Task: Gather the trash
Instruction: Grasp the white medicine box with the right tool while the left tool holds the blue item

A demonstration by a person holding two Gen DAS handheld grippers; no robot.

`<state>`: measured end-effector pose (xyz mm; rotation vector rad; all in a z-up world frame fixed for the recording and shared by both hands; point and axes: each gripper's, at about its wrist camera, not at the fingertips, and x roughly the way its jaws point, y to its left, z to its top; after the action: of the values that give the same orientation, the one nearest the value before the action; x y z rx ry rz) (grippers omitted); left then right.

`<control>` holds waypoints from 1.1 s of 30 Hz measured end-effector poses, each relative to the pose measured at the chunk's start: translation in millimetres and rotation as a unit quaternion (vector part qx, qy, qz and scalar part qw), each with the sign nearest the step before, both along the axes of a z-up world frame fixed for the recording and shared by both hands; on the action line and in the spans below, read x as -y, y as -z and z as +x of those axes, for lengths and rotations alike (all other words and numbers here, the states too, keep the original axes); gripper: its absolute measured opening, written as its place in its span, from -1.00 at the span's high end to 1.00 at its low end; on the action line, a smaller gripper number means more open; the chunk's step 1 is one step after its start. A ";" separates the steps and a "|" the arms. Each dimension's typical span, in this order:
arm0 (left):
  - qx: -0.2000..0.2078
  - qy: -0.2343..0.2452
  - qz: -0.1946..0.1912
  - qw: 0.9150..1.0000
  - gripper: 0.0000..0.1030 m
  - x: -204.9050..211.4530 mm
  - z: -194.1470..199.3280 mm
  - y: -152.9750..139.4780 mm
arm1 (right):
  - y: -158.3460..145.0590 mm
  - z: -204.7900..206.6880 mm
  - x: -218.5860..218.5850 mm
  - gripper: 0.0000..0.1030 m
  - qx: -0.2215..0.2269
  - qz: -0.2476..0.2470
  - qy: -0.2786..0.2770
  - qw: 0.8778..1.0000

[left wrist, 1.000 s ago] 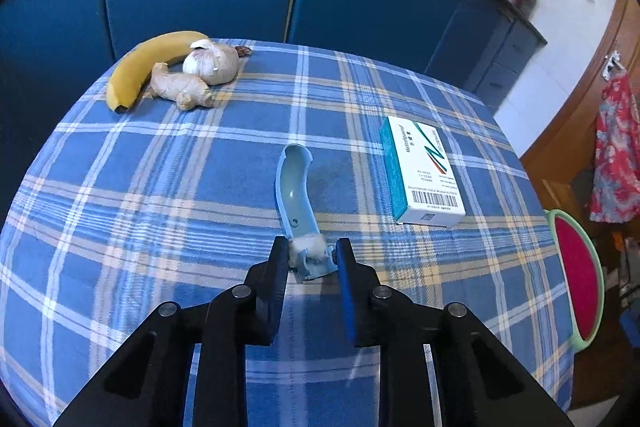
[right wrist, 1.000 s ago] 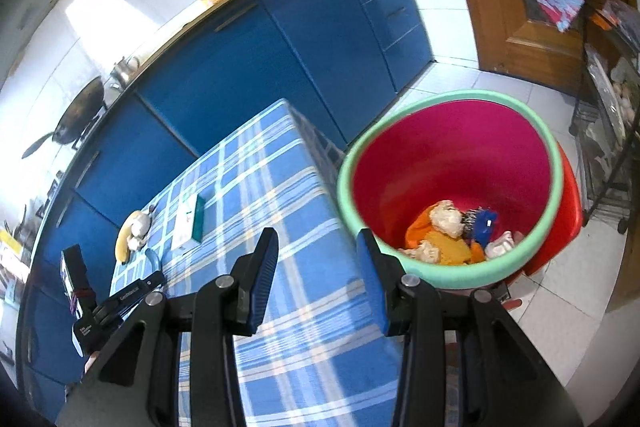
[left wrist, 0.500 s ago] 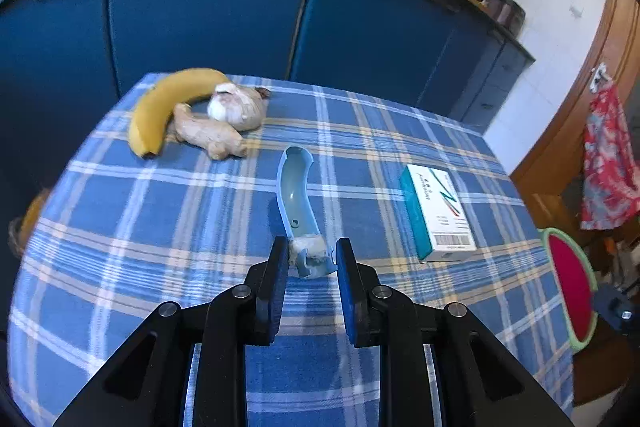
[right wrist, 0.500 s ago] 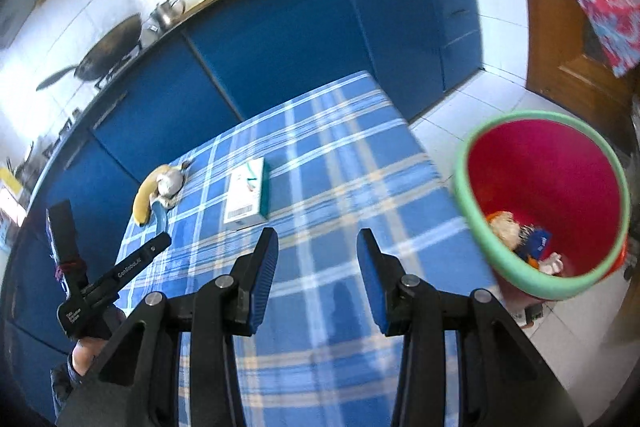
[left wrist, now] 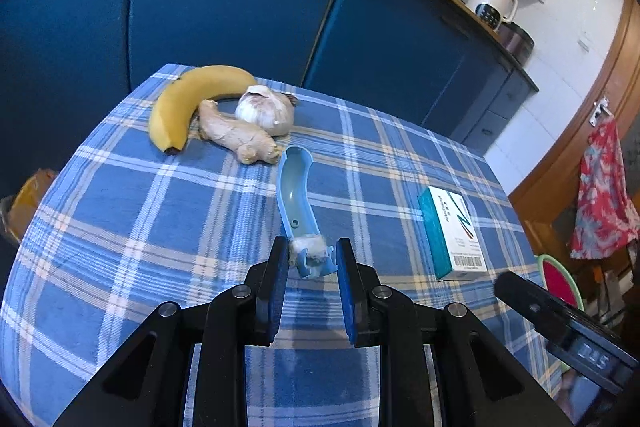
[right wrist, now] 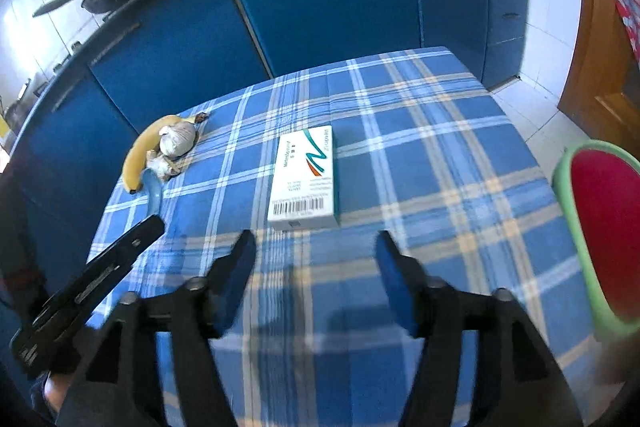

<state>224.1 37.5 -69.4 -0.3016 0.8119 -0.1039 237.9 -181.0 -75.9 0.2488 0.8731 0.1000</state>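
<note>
left hand-held gripper (left wrist: 312, 263) clamping blue plastic piece (left wrist: 298, 203), right hand-held gripper (right wrist: 316, 259) jaws just opening, empty, near medicine box (right wrist: 306, 183)

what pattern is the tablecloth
Blue plaid tablecloth with white and tan stripes, clearest in the right wrist view.

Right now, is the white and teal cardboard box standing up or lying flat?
Lying flat: the white and teal cardboard box rests broad face up on the checked tablecloth.

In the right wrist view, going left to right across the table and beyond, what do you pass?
Yellow banana → white garlic bulb → white-and-teal cardboard box → red bin with green rim, standing off the table's right edge.
</note>
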 end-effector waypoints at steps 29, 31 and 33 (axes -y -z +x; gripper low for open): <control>-0.010 -0.011 -0.014 1.000 0.53 -10.3 2.5 5.3 | 27.2 45.4 -40.2 -0.03 -0.006 -0.087 -0.025 0.996; -0.010 -0.011 -0.013 1.000 0.53 -10.1 2.6 5.4 | 26.3 41.7 -38.4 -0.02 -0.007 -0.079 -0.027 0.996; -0.012 -0.010 -0.011 1.000 0.53 -9.7 3.8 6.5 | 23.2 35.2 -36.4 -0.02 -0.004 -0.072 -0.028 0.997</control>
<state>227.9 47.2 -75.9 -0.3327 0.8315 -0.0919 273.0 -144.6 -99.1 0.0897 0.8922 0.0885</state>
